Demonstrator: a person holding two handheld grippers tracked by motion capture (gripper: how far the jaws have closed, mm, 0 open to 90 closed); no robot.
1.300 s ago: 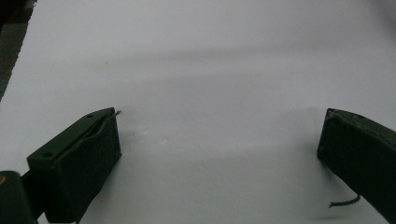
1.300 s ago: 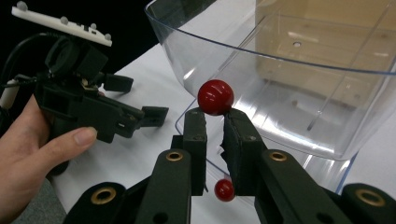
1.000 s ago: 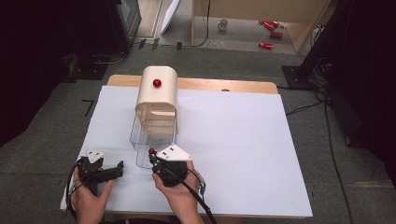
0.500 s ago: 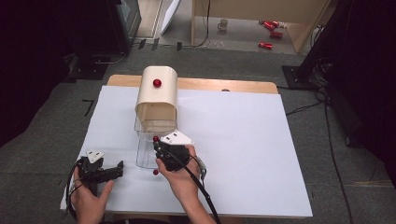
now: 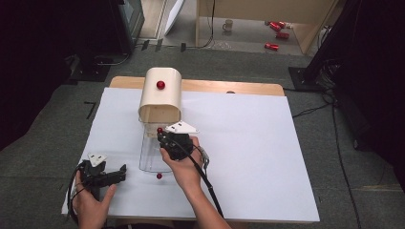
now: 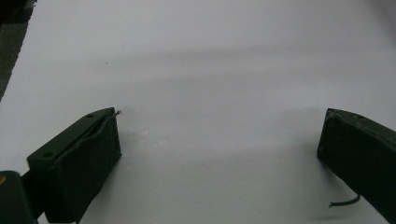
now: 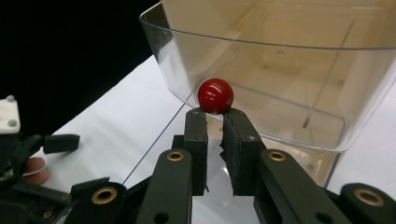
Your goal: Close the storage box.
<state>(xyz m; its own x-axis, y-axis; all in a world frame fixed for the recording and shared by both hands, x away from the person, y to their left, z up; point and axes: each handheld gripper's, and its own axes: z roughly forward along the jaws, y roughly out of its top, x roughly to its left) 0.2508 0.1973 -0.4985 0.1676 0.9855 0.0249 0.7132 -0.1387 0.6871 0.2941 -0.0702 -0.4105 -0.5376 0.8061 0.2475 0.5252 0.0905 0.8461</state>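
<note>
Since a second earlier, my right tool [image 5: 161,136] had travelled away from me across the bench [image 5: 248,143], from the near edge up to the cream bread box [image 5: 161,95], while my left tool [image 5: 120,174] had stayed put near the front left corner. The right tool's jaws were together, nipping the stem just under a small red knob [image 7: 215,95]; in the right gripper view the knob sat on top of the two closed pads, right against the lower edge of the clear curved lid [image 7: 289,70]. The lid stood partly drawn out in front of the box, its transparent panel lying toward me on the white sheet. In the high view a second red knob [image 5: 161,85] showed on top of the box shell, and a small red spot [image 5: 159,176] lay by the near edge of the clear panel; I could not tell what that was.

My left tool's jaws stood wide apart over bare white bench, holding nothing.

I judged that carrying the knob toward the box meant I was rolling the lid shut, with the closing well begun but not finished.
</note>
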